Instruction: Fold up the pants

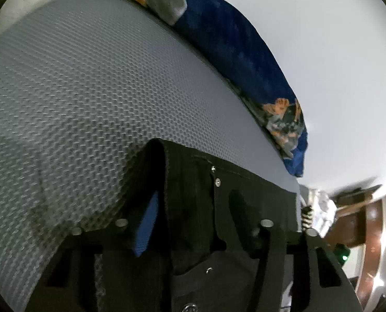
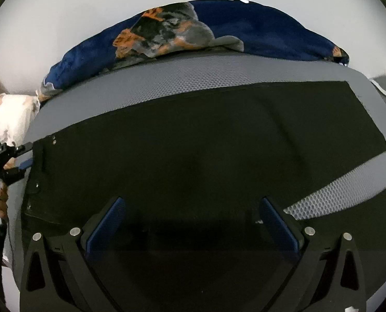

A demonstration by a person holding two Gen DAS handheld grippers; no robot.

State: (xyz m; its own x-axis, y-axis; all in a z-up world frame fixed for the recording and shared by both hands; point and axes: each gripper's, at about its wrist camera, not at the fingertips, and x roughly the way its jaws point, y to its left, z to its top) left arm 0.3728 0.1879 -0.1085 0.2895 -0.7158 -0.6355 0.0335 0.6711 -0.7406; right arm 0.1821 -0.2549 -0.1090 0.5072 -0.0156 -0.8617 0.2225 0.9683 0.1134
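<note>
The pants (image 2: 193, 150) are matt black cloth with small shiny metal rivets, lying on a grey mat (image 1: 76, 91) whose surface is embossed in a fine honeycomb texture. Beyond the mat's far edge, a plush blue blanket (image 2: 265, 36) looks soft and fuzzy. The right gripper (image 2: 191, 223) is matt black plastic with blue pads and bright metal pins.

No text, label, brand or number can be read in either view. The small label on the left gripper (image 2: 0, 153), seen from the right wrist, is too blurred to make out.
</note>
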